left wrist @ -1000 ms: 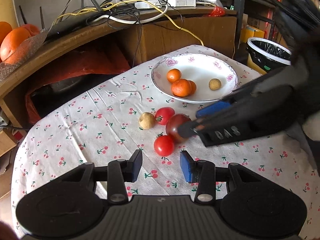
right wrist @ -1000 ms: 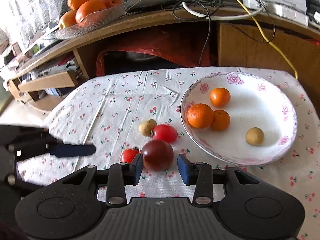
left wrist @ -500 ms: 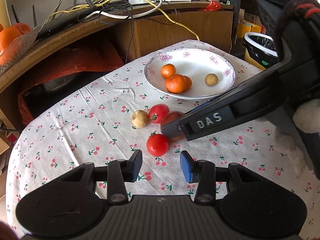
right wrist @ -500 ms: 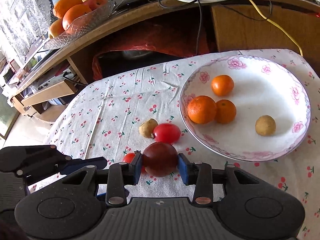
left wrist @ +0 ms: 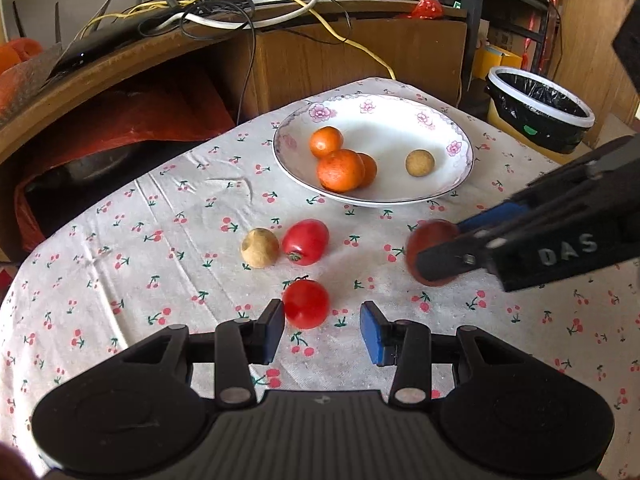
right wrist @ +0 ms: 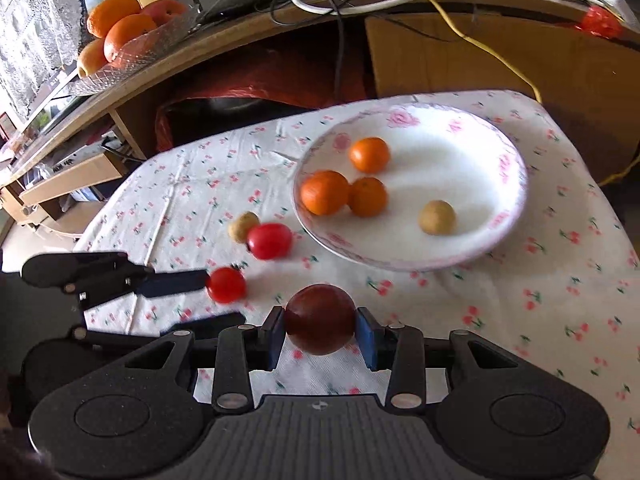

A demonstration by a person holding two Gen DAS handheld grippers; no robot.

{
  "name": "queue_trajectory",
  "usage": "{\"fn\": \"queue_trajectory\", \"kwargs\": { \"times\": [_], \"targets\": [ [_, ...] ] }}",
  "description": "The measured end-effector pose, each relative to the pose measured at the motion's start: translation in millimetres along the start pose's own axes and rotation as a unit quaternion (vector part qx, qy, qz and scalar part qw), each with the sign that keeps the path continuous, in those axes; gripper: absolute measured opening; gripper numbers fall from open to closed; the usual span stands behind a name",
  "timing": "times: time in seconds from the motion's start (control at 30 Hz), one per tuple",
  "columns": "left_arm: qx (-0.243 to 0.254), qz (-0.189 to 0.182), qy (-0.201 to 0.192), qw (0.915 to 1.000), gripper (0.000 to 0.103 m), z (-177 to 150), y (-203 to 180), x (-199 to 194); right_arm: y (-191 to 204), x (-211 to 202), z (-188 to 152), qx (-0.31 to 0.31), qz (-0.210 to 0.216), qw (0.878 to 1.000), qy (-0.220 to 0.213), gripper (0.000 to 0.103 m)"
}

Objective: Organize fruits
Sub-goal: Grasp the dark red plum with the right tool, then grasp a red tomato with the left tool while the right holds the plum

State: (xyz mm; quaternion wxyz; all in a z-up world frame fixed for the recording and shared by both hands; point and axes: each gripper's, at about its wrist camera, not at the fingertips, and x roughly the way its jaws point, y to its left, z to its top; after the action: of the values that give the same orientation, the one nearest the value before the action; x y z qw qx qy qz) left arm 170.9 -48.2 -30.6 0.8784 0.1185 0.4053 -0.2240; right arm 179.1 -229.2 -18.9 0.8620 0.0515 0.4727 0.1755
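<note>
The table (left wrist: 120, 248), under a white cloth printed with cherries, carries a wide white floral-rimmed plate (right wrist: 508, 184) that already holds three oranges and a small tan fruit. The right gripper (right wrist: 320, 338) has its jaws clamped on a dark red round tomato (right wrist: 320, 318), raised short of the plate; too light a squeeze could let the smooth skin slip. The left gripper (left wrist: 322, 330), jaws apart, flanks a small bright red tomato (left wrist: 306, 304) and could nudge it rolling.
</note>
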Motion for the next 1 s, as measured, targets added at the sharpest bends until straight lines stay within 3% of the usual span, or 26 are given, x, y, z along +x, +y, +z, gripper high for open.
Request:
{"fn": "queue_trajectory", "kwargs": {
  "times": [0.43, 0.73, 1.0],
  "targets": [
    [-0.006, 0.011, 0.006, 0.9999, 0.049, 4, 4, 15, 6, 1, -4, -0.035, -0.013, 0.999, 0.001, 0.034],
    [-0.005, 0.014, 0.004, 0.9999, 0.037, 4, 3, 10, 5, 6, 0, -0.038, -0.01, 0.999, 0.005, 0.038],
    [0.002, 0.018, 0.01, 0.9998, 0.036, 3, 2, 12, 10, 14, 0, -0.043, -0.011, 0.999, 0.011, 0.038]
  ]
}}
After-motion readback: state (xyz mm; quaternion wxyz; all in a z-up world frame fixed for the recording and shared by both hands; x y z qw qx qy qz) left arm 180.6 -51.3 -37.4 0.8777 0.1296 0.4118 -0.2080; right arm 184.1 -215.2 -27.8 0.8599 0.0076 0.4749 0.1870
